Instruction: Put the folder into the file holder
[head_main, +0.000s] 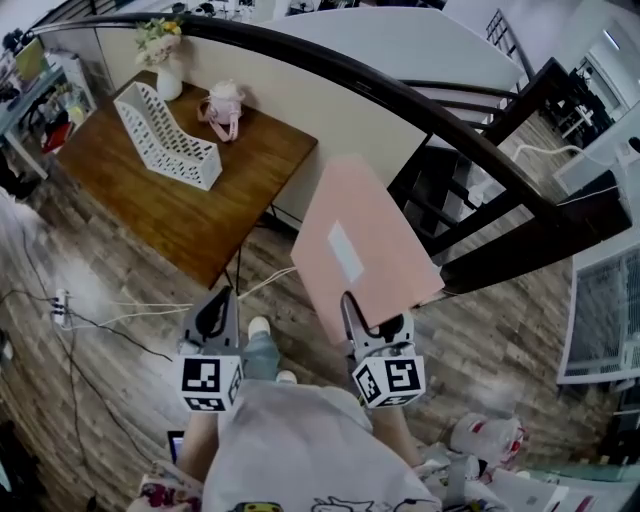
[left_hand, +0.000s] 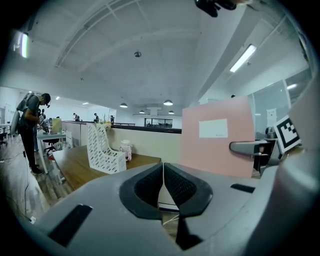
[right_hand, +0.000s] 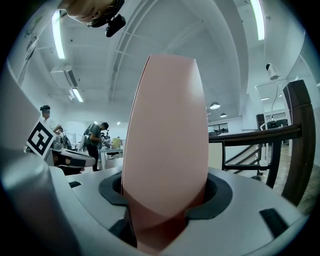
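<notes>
Folder (head_main: 362, 245) gripped, file holder (head_main: 165, 135) not yet reached

Grip first: my right gripper (head_main: 372, 322) is clamped on the near edge of the pink folder, which rises from the jaws toward 12 o'clock, its white label facing up. I judge that holding it by one end keeps the far edge free to lead into the slot. In the right gripper view the folder fills the gap between the jaws and bows slightly, so it looks thin and floppy.

My left gripper (head_main: 214, 310) hangs beside it at 9 o'clock, jaws pressed together with nothing between them, probably held in reserve to steady the holder or guide the sheet.

The white lattice file holder stands on the wooden table (head_main: 150, 205) at about 10 o'clock, well apart from the folder, its open top upward. A vase of flowers (head_main: 165, 60) and a small plush toy (head_main: 225, 108) sit just beyond it, so I would approach from the near side.
</notes>
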